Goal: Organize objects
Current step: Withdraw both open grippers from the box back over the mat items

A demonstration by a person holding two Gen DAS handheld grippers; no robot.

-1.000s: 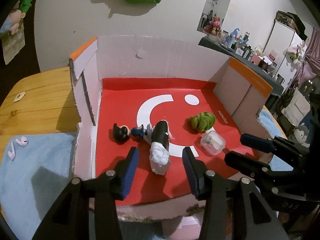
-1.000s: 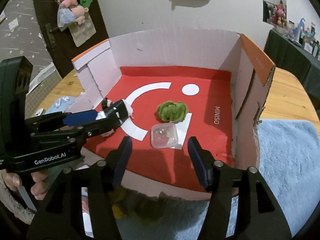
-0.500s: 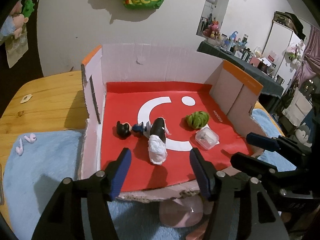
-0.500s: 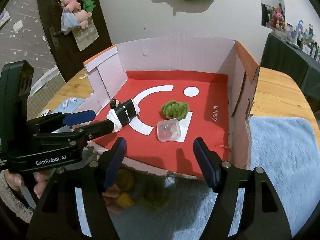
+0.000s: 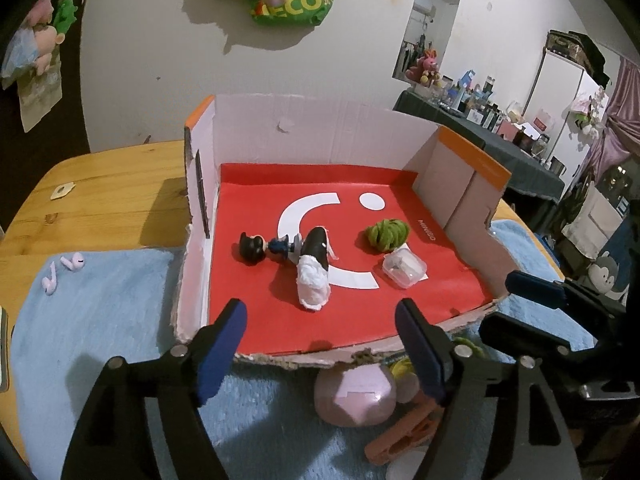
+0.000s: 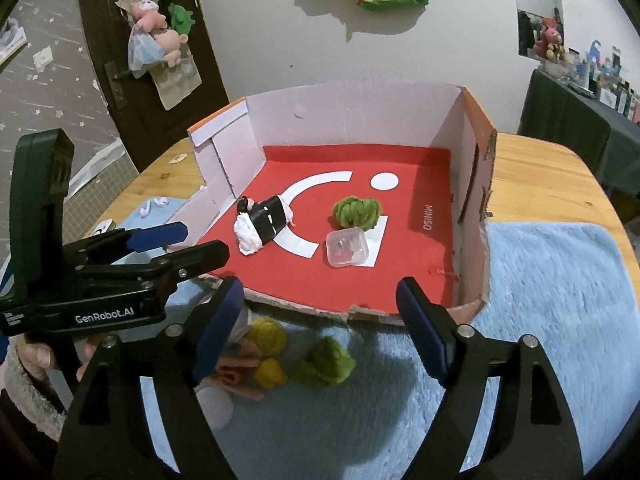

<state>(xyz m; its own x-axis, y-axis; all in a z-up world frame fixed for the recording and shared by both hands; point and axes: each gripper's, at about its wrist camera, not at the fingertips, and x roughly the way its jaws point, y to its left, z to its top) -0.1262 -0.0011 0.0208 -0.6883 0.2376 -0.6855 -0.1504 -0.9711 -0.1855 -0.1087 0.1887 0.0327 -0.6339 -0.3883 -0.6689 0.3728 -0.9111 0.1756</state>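
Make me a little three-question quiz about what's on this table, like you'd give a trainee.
1. True or false: the green yarn ball lies inside the cardboard box.
2. What lies nearest in front of that ball: A) clear plastic case, B) pink earbuds, C) a spoon?
3. Is anything held in the left gripper or right gripper?

Key: 1 true. 2 A. 3 No; both grippers' jaws are opening with nothing between them.

Both tools are showing black plastic arms with silver screws at the joints and blue pads lining the fingers [image 5: 218, 350]. The left gripper [image 6: 182, 242] is carrying white "GenRobot.AI" lettering on its black body (plus a small white mark beside it). A fuzzy grey sleeve [image 6: 28, 396] is covering the wrist behind it.
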